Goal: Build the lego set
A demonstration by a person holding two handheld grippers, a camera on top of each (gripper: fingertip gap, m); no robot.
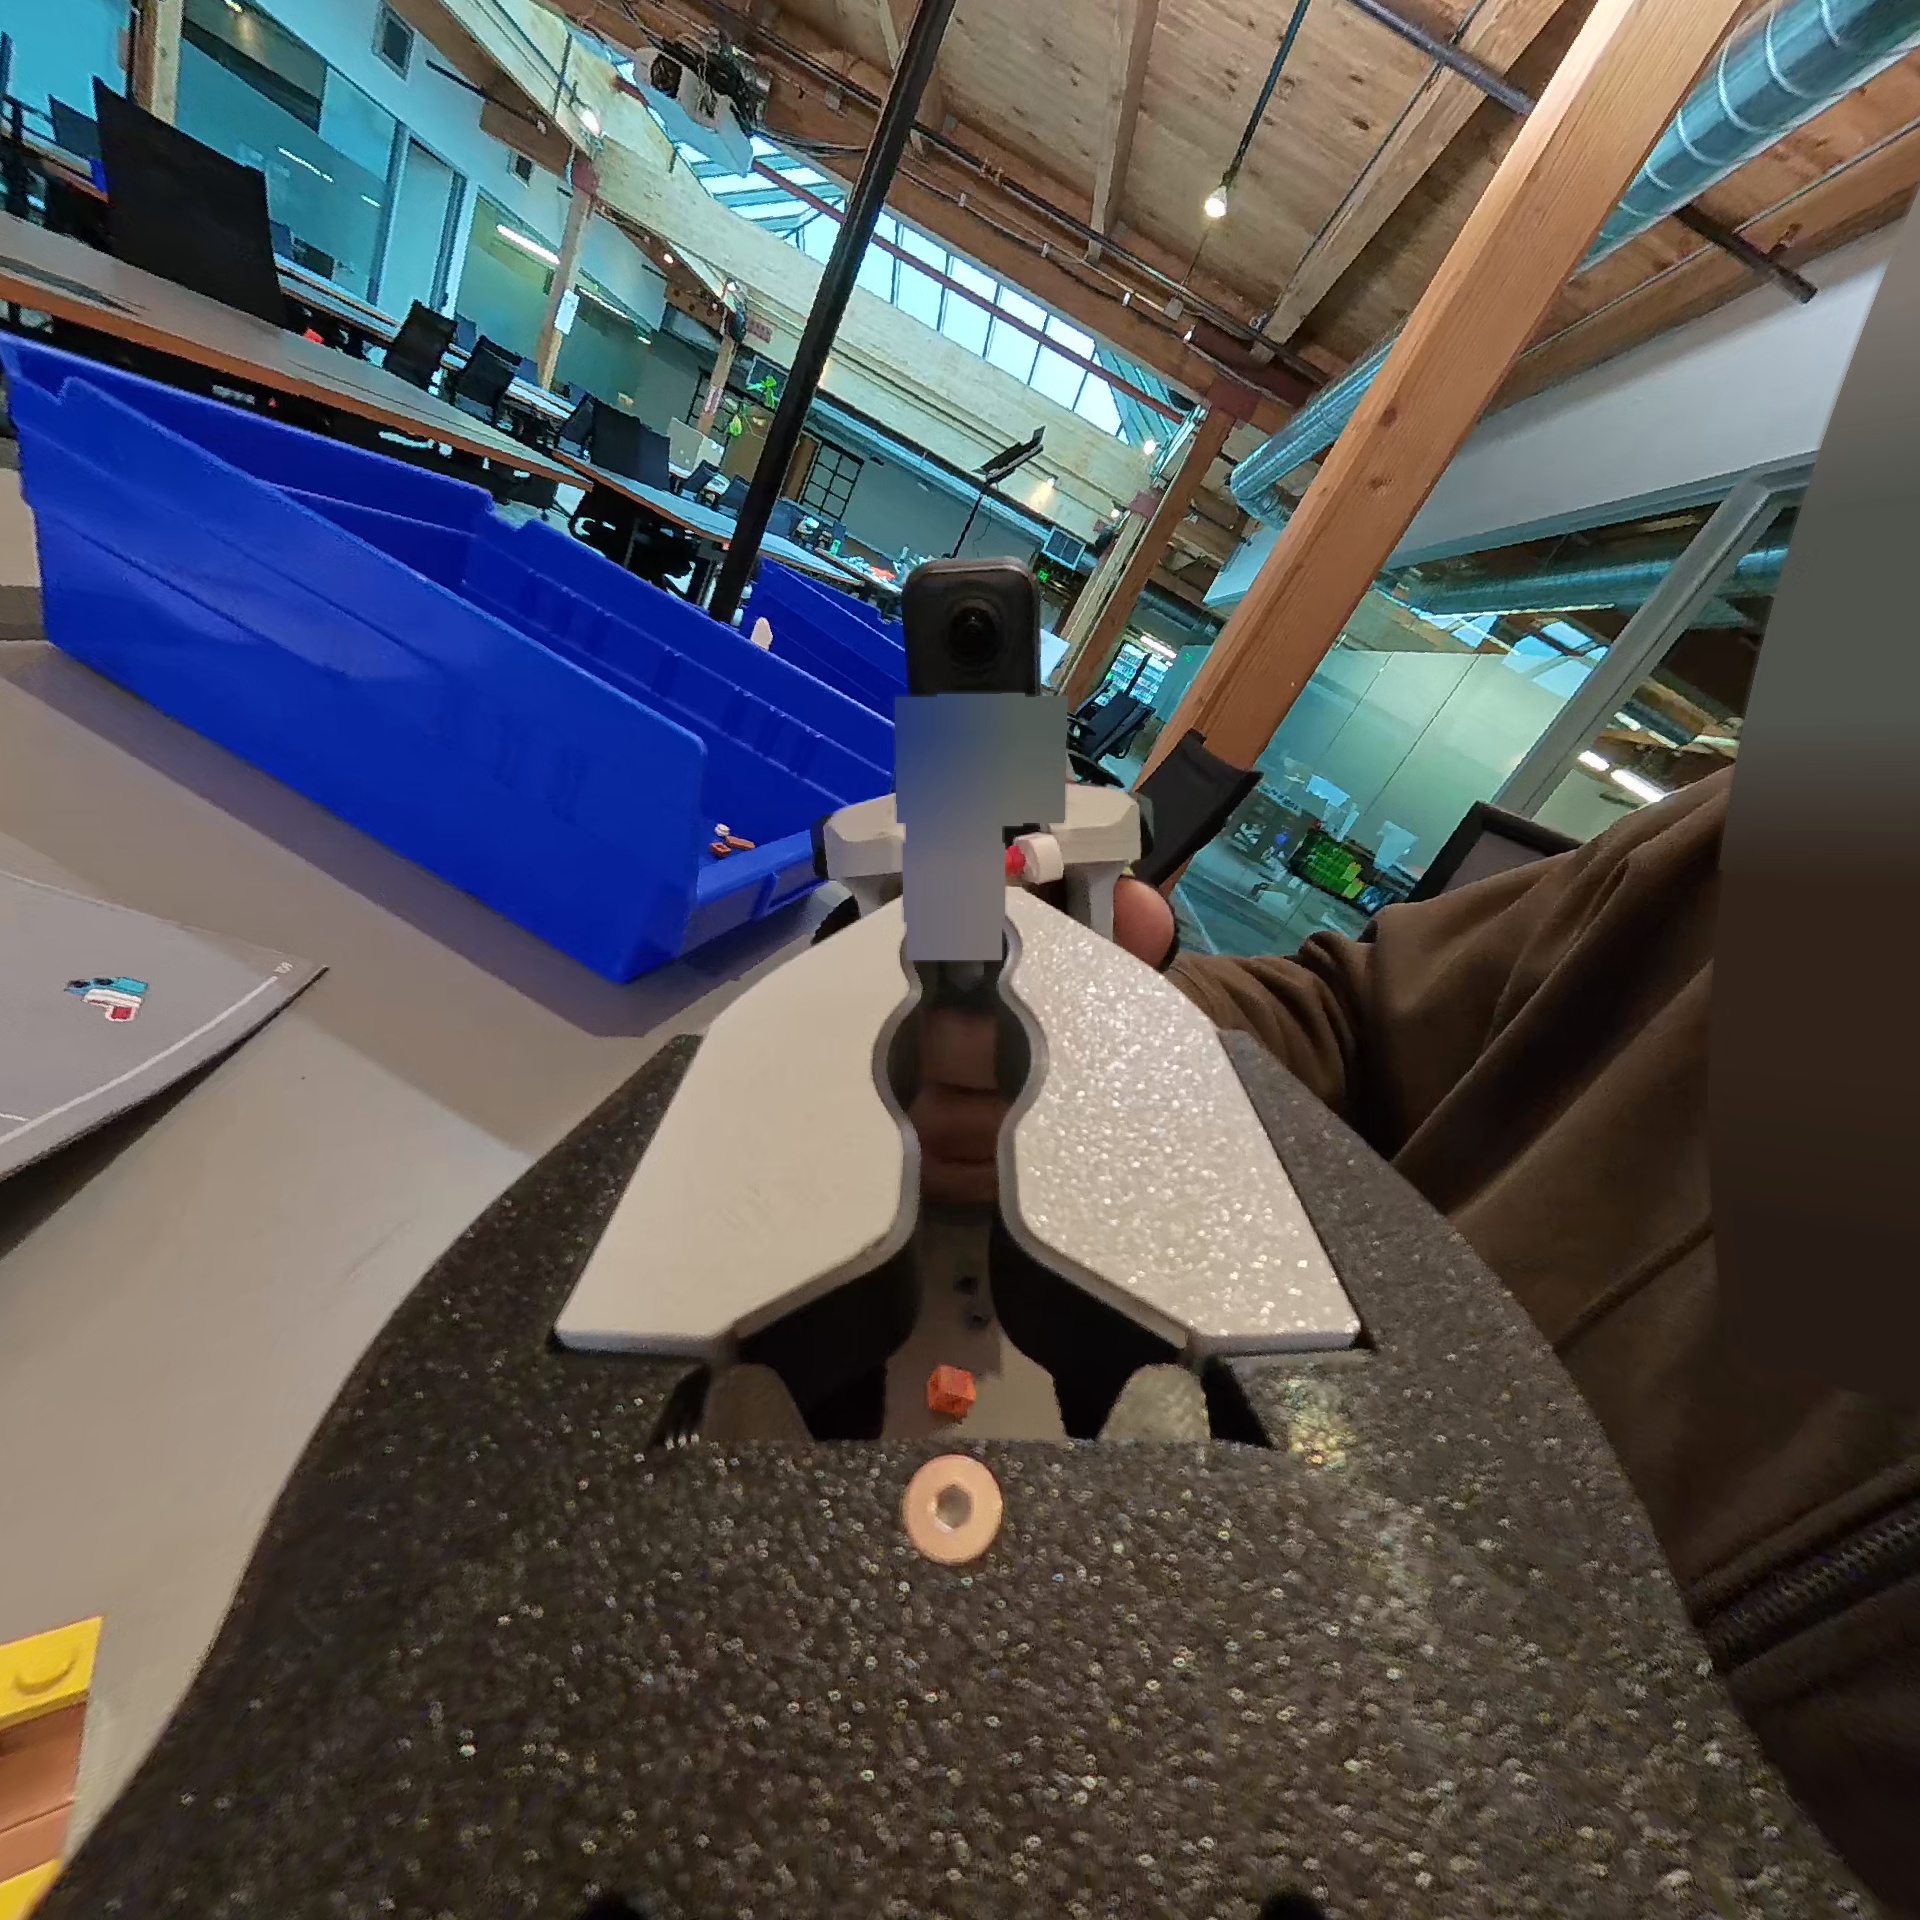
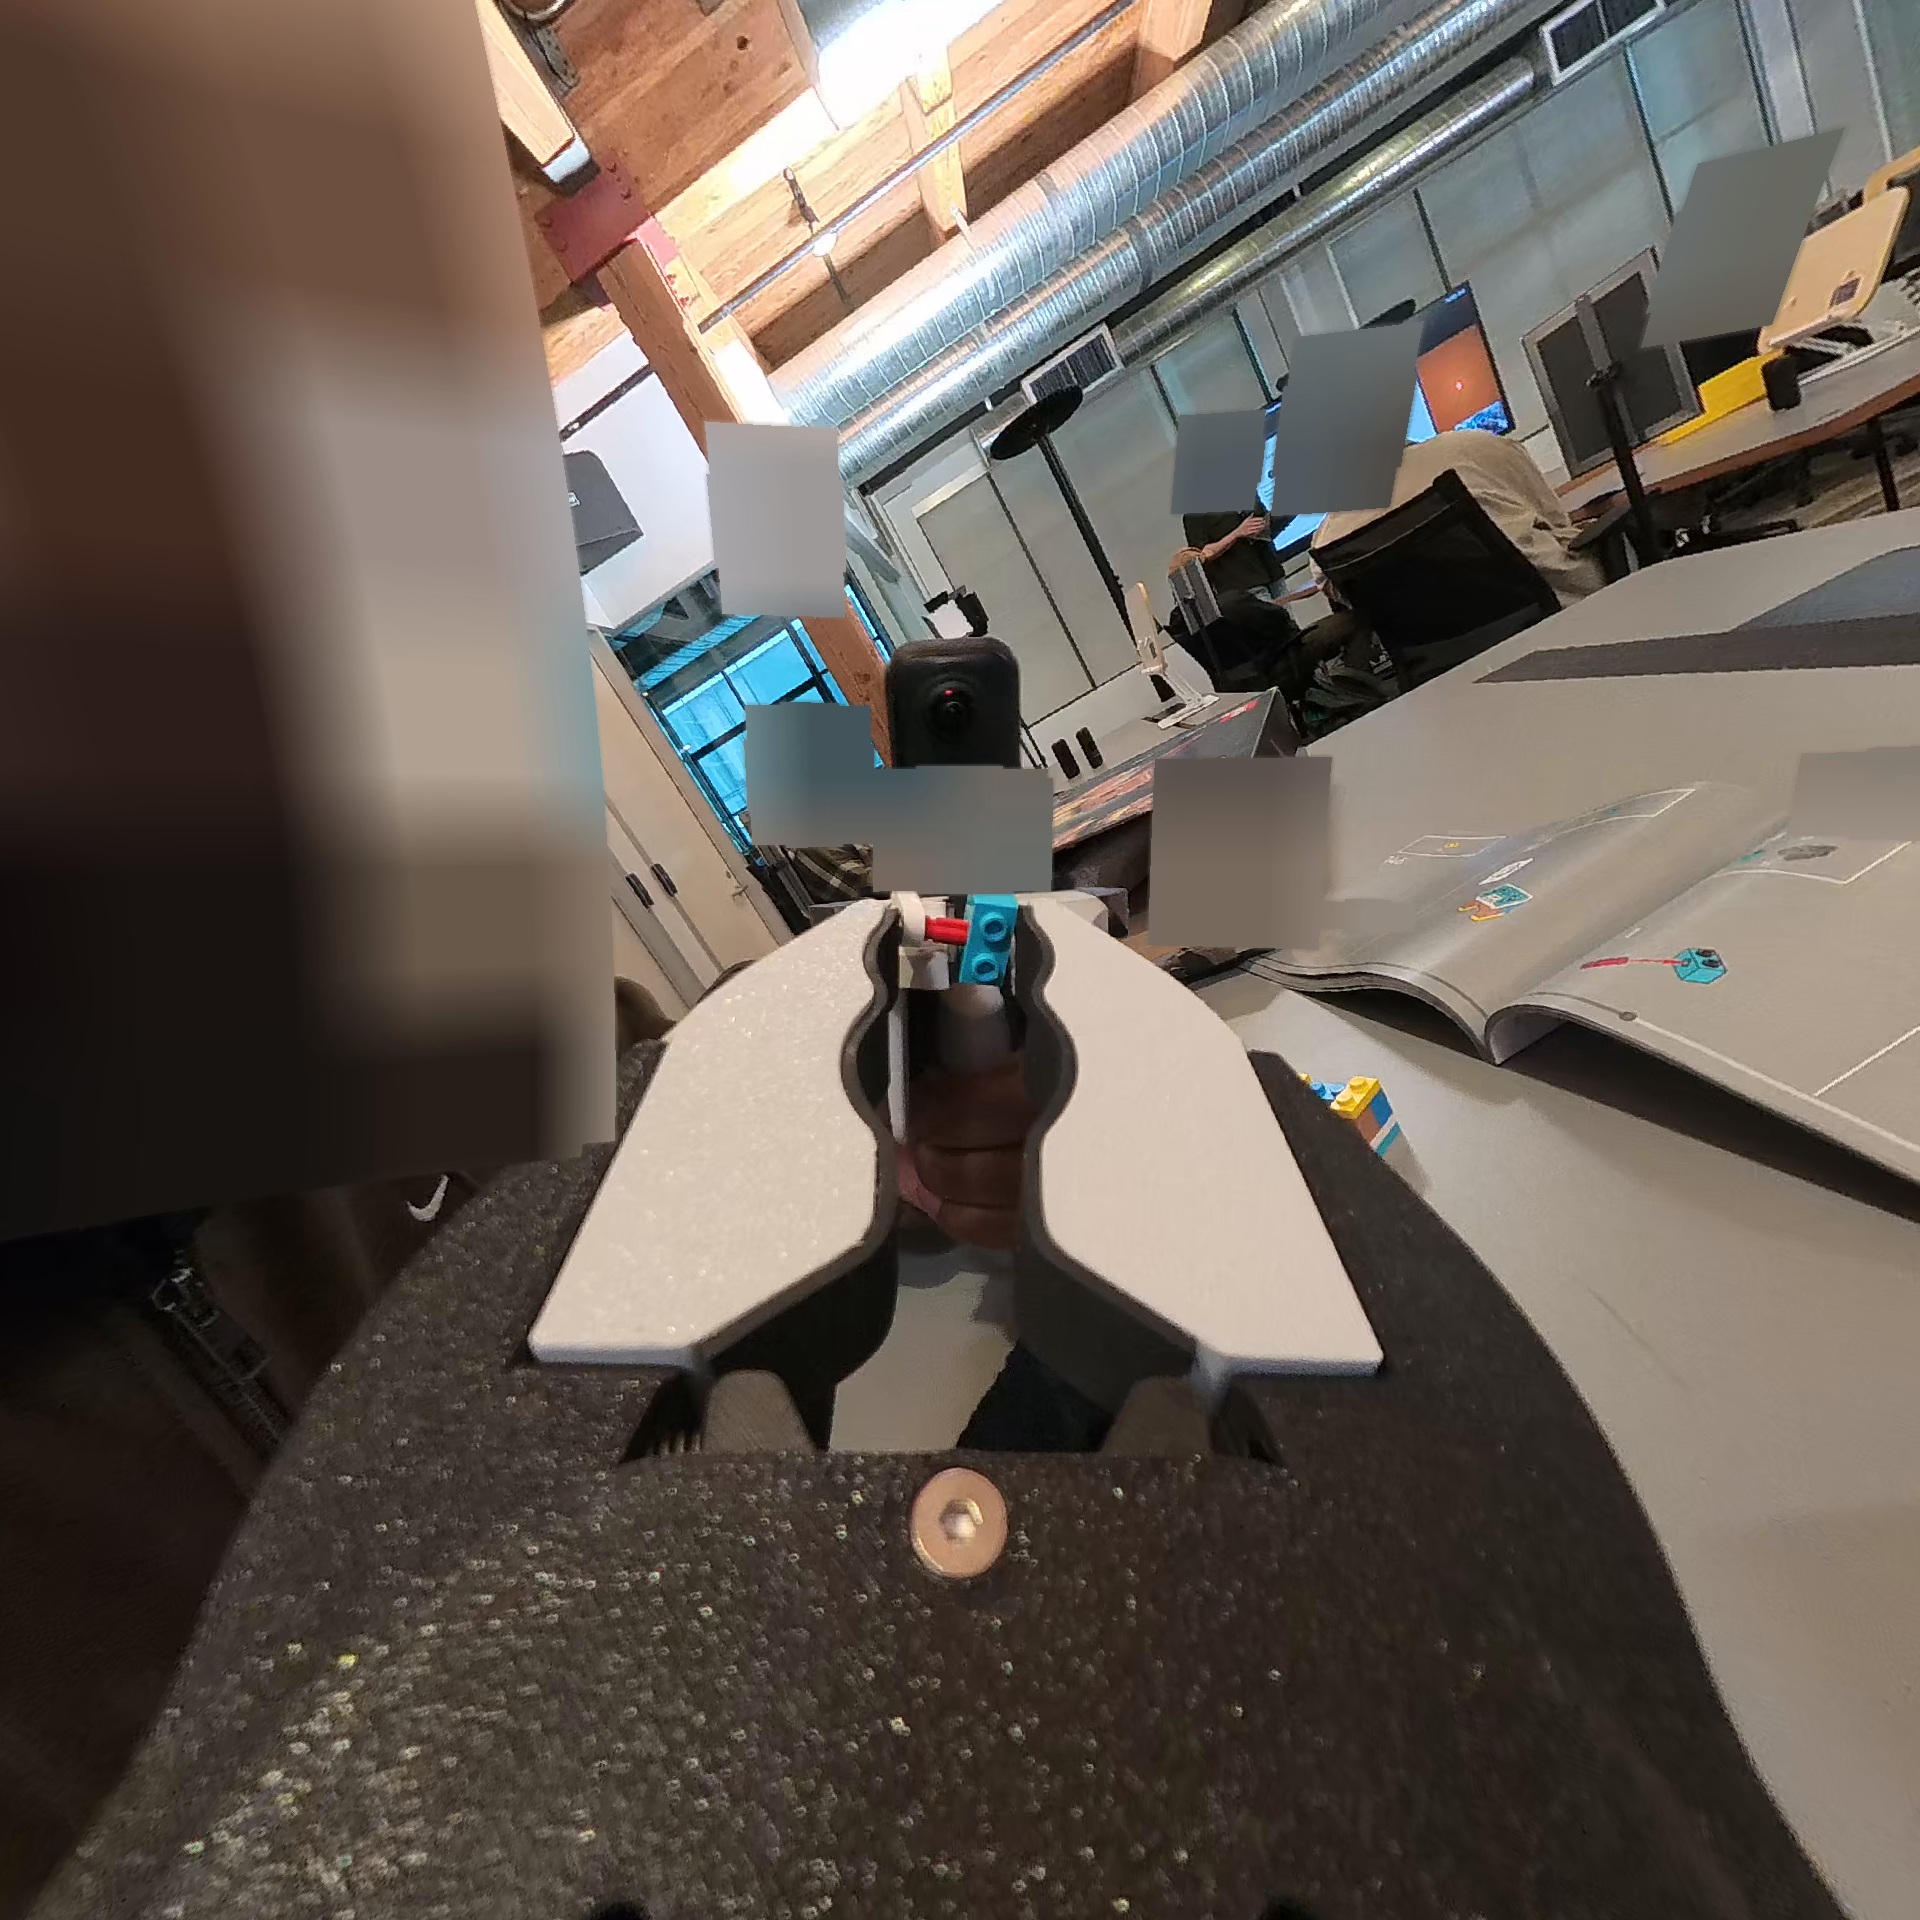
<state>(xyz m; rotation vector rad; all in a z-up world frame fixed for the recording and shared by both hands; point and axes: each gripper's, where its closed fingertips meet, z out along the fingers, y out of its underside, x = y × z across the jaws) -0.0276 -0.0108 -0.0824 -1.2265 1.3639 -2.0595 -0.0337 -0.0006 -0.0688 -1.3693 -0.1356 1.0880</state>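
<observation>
The two grippers face each other above the grey table (image 1: 312,1195). My right gripper (image 2: 961,925) is shut on a small assembly: a teal brick (image 2: 987,935), a red pin (image 2: 943,928) and a white piece (image 2: 914,930) span the gap between its tips. The white and red piece also shows in the left wrist view (image 1: 1031,858). My left gripper (image 1: 956,935) has its fingers close together, but a blur patch hides the tips and whatever is between them. A small orange piece (image 1: 951,1390) shows below its fingers.
Blue bins (image 1: 364,665) stand at the left, with small orange parts (image 1: 732,840) in one. An open instruction booklet (image 2: 1662,987) lies on the table, also in the left wrist view (image 1: 125,1039). A yellow and tan brick build (image 2: 1361,1107) sits beside it. A brown sleeve (image 1: 1507,1039) is at right. The tips of both grippers are at nearly the same place.
</observation>
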